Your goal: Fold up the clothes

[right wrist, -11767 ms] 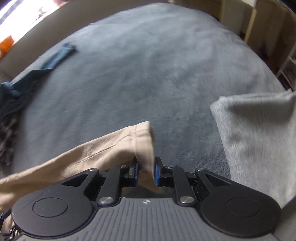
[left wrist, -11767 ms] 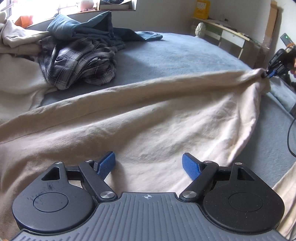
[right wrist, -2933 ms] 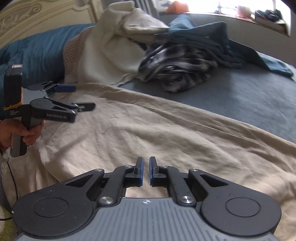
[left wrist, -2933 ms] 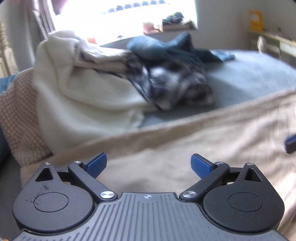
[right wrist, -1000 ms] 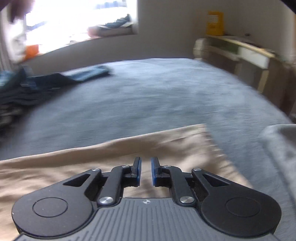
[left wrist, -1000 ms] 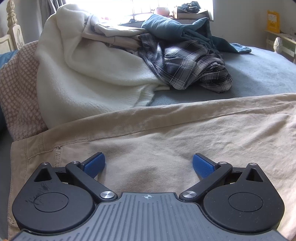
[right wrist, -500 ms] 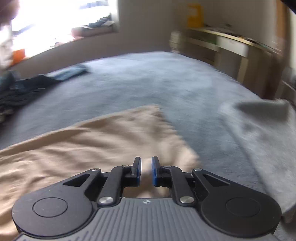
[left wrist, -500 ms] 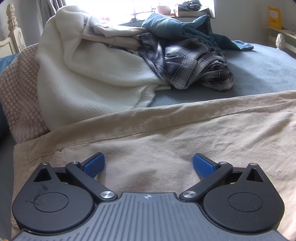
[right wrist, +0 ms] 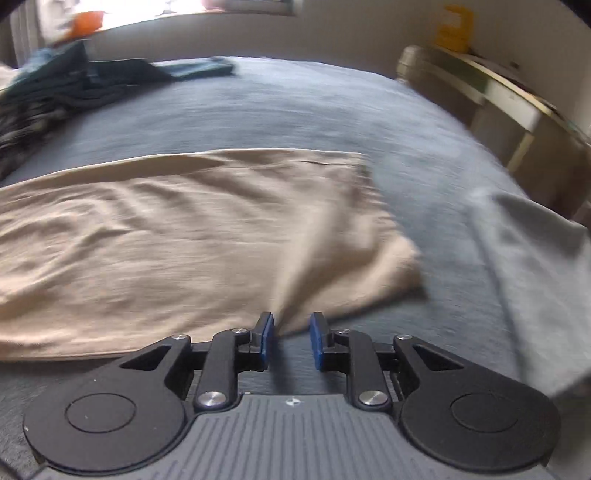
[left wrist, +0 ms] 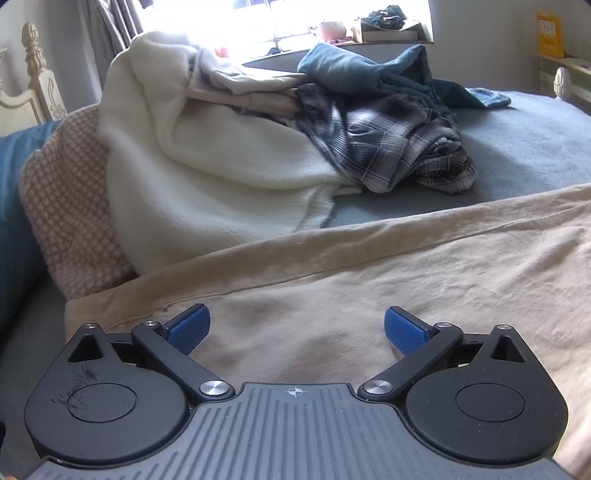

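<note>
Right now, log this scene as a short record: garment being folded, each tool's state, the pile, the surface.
garment: beige trousers spread flat across the bed, waistband end near the left tool, hem end near the right tool
left tool: open wide, hovering over the trousers, holding nothing
right tool: slightly open at the near hem corner, cloth edge reaching toward the gap, not clamped
pile: cream blanket, plaid shirt, teal garment heaped behind the trousers
surface: grey-blue bedcover
also: grey cloth to the right of the hem

A grey-blue bed [left wrist: 535, 147] fills the room. A bright window [left wrist: 280, 22] glares at the far wall, a cream headboard [left wrist: 33, 88] stands left, shelves [right wrist: 517, 99] right.
</note>
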`<state>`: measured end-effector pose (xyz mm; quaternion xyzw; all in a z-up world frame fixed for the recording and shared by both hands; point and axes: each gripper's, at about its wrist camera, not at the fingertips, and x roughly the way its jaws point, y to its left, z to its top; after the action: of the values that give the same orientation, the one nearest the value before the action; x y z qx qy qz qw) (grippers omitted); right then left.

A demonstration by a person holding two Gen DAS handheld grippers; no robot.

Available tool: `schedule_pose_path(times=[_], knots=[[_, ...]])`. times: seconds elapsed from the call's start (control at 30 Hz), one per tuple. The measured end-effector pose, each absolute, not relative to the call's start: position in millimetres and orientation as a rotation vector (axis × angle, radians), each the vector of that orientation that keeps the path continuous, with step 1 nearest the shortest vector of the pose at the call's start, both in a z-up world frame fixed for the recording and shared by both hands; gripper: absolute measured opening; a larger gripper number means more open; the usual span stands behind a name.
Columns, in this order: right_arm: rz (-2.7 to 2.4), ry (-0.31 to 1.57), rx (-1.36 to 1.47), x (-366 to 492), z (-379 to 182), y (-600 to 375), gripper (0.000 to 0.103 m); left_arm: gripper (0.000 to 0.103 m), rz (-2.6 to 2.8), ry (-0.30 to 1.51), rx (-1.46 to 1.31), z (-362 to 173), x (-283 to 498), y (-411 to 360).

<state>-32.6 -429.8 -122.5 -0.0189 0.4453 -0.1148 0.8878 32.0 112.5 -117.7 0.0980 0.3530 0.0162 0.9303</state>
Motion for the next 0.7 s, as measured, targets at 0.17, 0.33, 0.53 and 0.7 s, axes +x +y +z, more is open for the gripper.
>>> schedule_pose_path(times=[0.17,0.33,0.53,0.7], knots=[[0.004,0.833,-0.058,-30,-95,-367,0.022,0.102,-0.071,0.719,0.185,-105,12,112],[0.292,0.859,-0.001,-12,-96,-301,0.022,0.102,-0.242,0.713,0.268,-107,-21,88],[0.26,0.962,-0.035,-16,-127,-294,0.022,0.102,-0.399,0.721,0.364,-117,-52,62],[0.093,0.983,-0.013,-24,-126,-331,0.022,0.102,-0.393,0.736,0.355,-120,-52,61]])
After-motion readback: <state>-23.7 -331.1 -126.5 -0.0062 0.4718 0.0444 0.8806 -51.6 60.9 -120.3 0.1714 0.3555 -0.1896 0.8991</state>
